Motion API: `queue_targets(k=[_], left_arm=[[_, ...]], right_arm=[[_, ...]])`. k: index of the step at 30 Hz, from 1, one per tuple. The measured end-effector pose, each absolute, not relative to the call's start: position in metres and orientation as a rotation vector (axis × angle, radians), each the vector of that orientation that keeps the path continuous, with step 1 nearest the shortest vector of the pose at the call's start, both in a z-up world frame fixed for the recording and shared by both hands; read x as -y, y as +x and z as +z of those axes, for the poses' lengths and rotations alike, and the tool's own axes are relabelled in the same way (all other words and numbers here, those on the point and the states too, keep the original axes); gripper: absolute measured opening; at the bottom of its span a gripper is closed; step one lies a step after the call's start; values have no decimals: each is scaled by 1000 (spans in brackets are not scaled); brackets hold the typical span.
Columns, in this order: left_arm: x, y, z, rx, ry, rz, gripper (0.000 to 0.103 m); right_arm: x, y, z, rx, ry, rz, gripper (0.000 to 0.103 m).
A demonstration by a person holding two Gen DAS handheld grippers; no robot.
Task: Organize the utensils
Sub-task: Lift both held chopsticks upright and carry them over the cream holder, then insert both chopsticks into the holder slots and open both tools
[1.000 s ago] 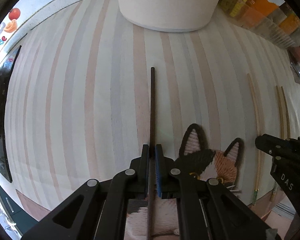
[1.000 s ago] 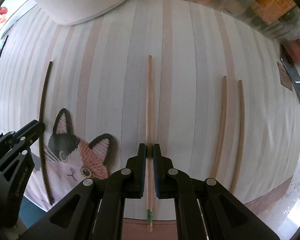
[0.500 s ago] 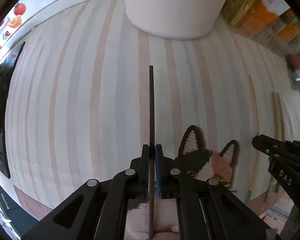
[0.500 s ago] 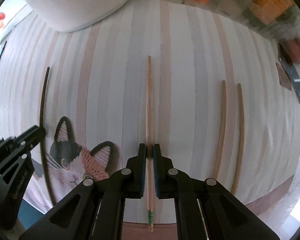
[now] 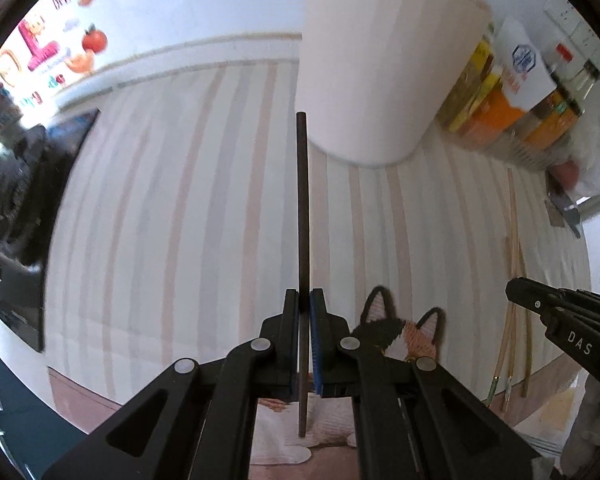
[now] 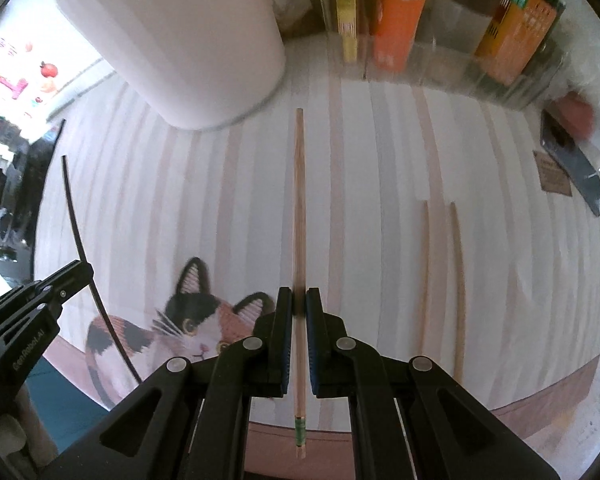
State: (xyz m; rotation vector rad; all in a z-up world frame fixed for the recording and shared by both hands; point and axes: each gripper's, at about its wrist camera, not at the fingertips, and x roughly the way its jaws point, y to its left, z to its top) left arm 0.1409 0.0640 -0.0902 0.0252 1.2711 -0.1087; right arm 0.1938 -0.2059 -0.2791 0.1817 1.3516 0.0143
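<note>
While fingers (image 5: 296, 344) pinch chopsticks (image 5: 302, 216), striped mat (image 5: 180, 220) lies open.

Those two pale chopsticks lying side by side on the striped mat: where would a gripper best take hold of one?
Probably from straight above, near mid-length. The two pale chopsticks lie flat and almost parallel on the striped mat with a narrow gap, so fingers should straddle one stick across its width, one finger slipping into that gap. Both grippers are already full: the right gripper holds a wooden chopstick.

A striped mat (image 6: 380, 160) lay on the bench, with a tall cylindrical container (image 6: 188, 40) standing at its far edge. Boxes and jars (image 6: 400, 12) stood to the container's right. Two chopsticks (image 6: 440, 280) lay side by side on the mat's right part, and a cat patch (image 6: 188, 320) sat at its near left.
</note>
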Motion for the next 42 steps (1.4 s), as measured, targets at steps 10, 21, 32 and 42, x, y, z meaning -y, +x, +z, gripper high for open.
queue_targets(k=[10, 21, 32, 42], left_arm=[[-67, 143, -34, -1092, 18, -88, 2], [-70, 161, 77, -828, -18, -102, 2], [-42, 209, 175, -694, -54, -230, 2], [-33, 306, 136, -815, -55, -208, 2]], right_arm=[[205, 195, -226, -1198, 162, 36, 7], [200, 228, -135, -964, 207, 64, 7], [205, 292, -5, -670, 295, 146, 7], [201, 366, -6, -531, 330, 124, 7]])
